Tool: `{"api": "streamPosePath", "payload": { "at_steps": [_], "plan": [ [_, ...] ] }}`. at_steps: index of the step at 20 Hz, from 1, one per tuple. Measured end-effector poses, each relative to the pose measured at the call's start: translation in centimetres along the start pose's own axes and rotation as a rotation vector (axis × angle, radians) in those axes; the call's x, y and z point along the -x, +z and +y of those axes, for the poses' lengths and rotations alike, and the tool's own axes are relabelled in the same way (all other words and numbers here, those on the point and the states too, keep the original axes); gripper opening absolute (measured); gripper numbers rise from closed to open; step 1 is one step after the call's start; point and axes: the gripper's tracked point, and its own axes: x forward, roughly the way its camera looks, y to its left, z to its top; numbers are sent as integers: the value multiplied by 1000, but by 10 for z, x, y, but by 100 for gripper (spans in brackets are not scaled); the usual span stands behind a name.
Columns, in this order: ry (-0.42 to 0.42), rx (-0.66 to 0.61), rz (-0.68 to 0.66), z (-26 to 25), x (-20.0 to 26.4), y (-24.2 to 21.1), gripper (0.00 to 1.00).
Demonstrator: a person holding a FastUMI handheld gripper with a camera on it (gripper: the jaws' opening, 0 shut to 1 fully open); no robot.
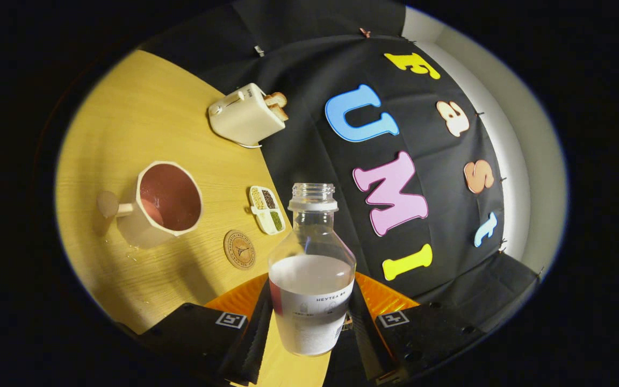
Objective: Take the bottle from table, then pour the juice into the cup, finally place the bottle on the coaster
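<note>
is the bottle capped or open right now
Open. The bottle, held between the gripper fingers, shows a bare threaded neck with no cap, and pale liquid fills roughly its lower half.

The scene is viewed from a fisheye camera carried on the gripper [309, 328], looking forward along its fingers and tilted, from close above the table [143, 123]. The booth wall [433, 231] is seen far right.

Print on bottle [312, 279] label; coaster [239, 249] lettering illegible.
</note>
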Motion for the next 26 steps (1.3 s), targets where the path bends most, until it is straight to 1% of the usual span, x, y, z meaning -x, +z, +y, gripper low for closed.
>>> {"api": "streamPosePath", "payload": {
  "at_steps": [4,9,13,17,21,26],
  "plan": [
    [13,98,-17,7,0,5,73],
    [58,205,-53,23,1,14,73],
    [70,258,-45,25,1,13,73],
    [67,307,-29,25,-1,14,73],
    [58,385,-29,24,-2,15,73],
    [61,444,-11,27,-3,9,73]
  ]
}}
